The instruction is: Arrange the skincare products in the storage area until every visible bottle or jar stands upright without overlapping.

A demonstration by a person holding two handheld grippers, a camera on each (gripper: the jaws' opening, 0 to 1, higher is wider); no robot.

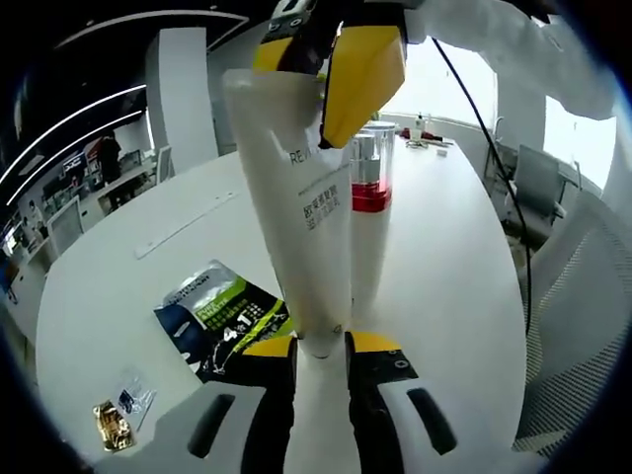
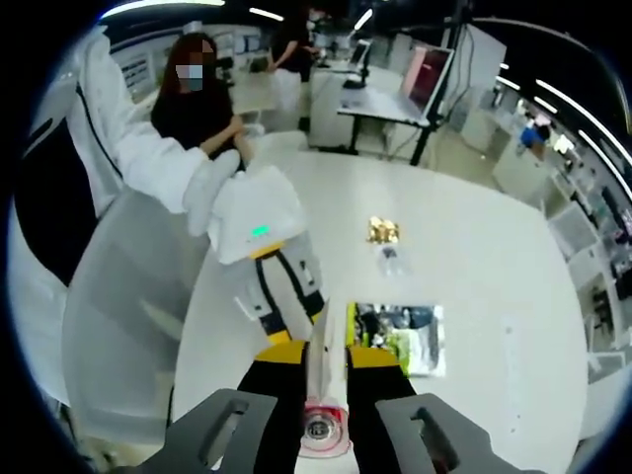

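Observation:
A tall white tube [image 1: 301, 227] with grey print stands upright on its cap on the white table [image 1: 444, 257]. My left gripper [image 1: 323, 346] is shut on the cap at the tube's foot. The right gripper [image 1: 301, 94] comes down from above, its yellow jaws shut on the tube's flat top end. In the right gripper view that flat end [image 2: 321, 365] sits between my right gripper's [image 2: 328, 354] jaws, with the left gripper [image 2: 296, 321] just beyond. Close behind the tube stands a clear bottle [image 1: 371, 178] with a red band and silver cap, seen from above as a round top [image 2: 321, 430].
A green-and-black sachet [image 1: 222, 316] [image 2: 400, 336] lies flat beside the tube. A small gold item [image 1: 114, 425] [image 2: 382, 230] and a clear packet [image 1: 133, 395] [image 2: 392, 259] lie farther out. A pale strip [image 1: 188, 222] lies mid-table. A mesh chair [image 1: 583, 296] stands at the table's edge.

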